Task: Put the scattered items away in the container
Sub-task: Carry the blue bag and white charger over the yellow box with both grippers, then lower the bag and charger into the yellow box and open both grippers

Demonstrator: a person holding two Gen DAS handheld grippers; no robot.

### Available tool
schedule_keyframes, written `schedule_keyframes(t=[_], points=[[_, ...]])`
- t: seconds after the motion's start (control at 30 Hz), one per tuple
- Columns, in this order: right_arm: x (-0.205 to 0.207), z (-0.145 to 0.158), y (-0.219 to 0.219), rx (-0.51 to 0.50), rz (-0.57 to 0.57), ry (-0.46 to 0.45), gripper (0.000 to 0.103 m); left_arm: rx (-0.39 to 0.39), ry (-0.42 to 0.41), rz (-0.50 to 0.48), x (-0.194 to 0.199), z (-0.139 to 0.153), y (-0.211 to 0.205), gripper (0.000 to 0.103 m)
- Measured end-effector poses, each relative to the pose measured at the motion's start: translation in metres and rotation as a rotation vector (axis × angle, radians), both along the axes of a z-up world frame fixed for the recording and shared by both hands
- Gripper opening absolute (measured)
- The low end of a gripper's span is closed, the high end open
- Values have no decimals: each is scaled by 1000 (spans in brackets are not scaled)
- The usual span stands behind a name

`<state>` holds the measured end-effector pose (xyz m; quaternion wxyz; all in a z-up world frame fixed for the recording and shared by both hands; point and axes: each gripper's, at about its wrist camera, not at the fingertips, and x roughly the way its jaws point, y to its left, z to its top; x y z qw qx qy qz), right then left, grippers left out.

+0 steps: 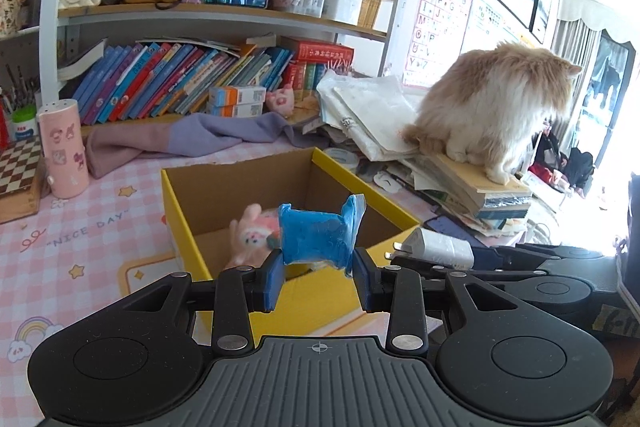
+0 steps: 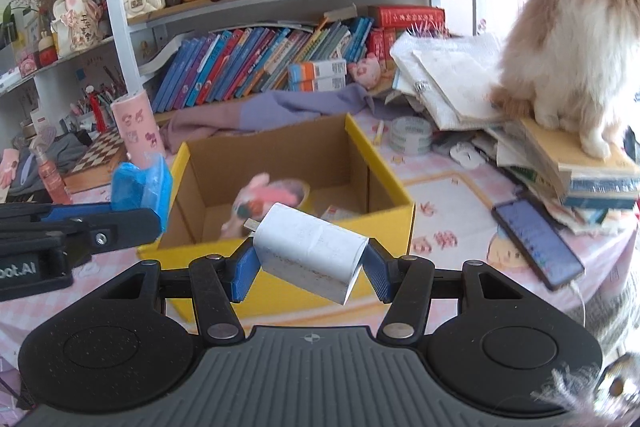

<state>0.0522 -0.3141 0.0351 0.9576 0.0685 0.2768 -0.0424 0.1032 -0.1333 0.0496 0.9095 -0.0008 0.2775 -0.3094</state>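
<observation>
- Blue plastic fills the left gripper (image 1: 318, 273), whose pads pinch a soft blue packet (image 1: 318, 237) by its lower edge, the packet standing upright over the near wall of the yellow cardboard box (image 1: 240, 171), apparently poised for a drop inside
- White and blocky, a charger plug (image 2: 310, 251) sits clamped crosswise in the right gripper (image 2: 310, 267), prongs pointing left toward the box opening, tilted so one corner hangs below the pads
- Both tools hover side by side at the box's front edge, suggesting a paired delivery
- Inside the box already lie a pink plush toy (image 2: 264, 195) and a small packet, hard to identify
- A long-haired cat (image 1: 500, 111) sits on stacked books at the right, facing away; a phone (image 2: 538, 241) lies on the pink tablecloth (image 1: 80, 235) beside the box
</observation>
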Motion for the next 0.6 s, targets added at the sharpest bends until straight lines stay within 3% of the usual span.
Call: schedule_keyframes(t=[0.4,0.6], points=[[61,7,-19,-72,114,-64,54,77,-4,71,40,-1,-33,34],[86,-6,-23,-99,184,-19,54,130,11,115,55,-8,-41,34]])
